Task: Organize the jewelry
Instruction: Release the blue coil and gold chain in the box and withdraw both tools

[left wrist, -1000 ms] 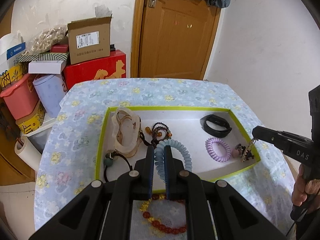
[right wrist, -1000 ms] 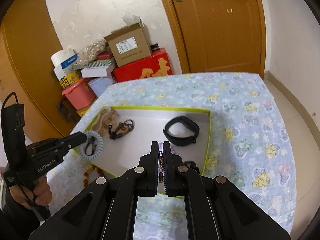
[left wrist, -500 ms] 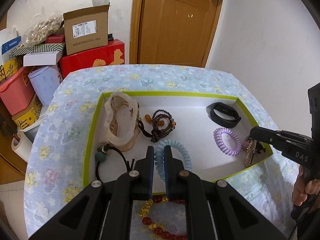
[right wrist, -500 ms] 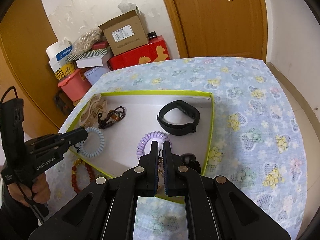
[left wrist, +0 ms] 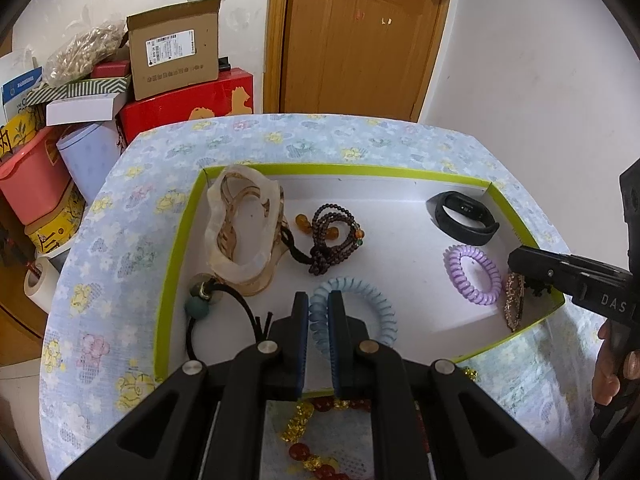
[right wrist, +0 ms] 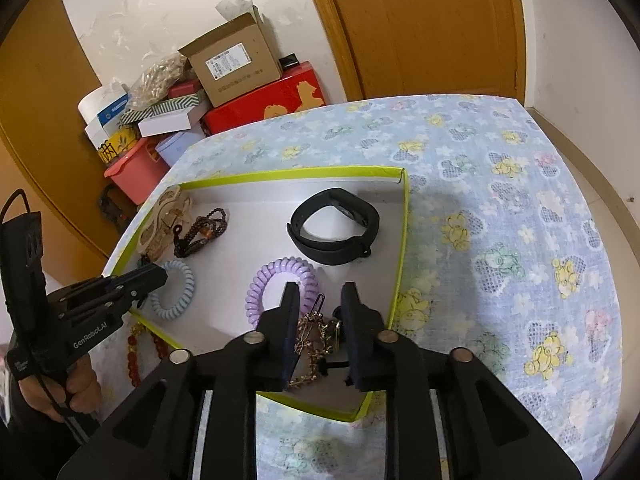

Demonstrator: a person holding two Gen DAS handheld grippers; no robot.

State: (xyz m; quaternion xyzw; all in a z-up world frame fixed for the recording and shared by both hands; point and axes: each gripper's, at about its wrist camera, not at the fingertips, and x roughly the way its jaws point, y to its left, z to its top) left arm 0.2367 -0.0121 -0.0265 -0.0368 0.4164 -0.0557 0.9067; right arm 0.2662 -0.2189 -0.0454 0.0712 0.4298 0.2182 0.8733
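Observation:
A white tray with a green rim [left wrist: 344,169] [right wrist: 403,236] lies on the flowered tablecloth. My left gripper [left wrist: 318,308] is shut on a light blue coil hair tie [left wrist: 380,312], which rests on the tray floor; it also shows in the right wrist view [right wrist: 176,292]. My right gripper [right wrist: 320,298] is open over the tray's near right corner, and a gold rhinestone hair clip [right wrist: 312,340] lies between its fingers, also seen in the left wrist view [left wrist: 514,304]. A purple coil tie [right wrist: 280,284] and a black wristband [right wrist: 332,236] lie beside it.
In the tray also lie a pale bangle [left wrist: 244,232], a dark bead string [left wrist: 332,236] and a black cord with a green bead [left wrist: 200,308]. A red and gold bead bracelet [left wrist: 312,432] lies on the cloth outside the near rim. Boxes [left wrist: 172,60] are stacked beyond the table.
My right gripper lowered the gold clip into the tray's right corner and opened, letting it go. My left gripper brought the blue coil tie down onto the tray floor, still shut on it.

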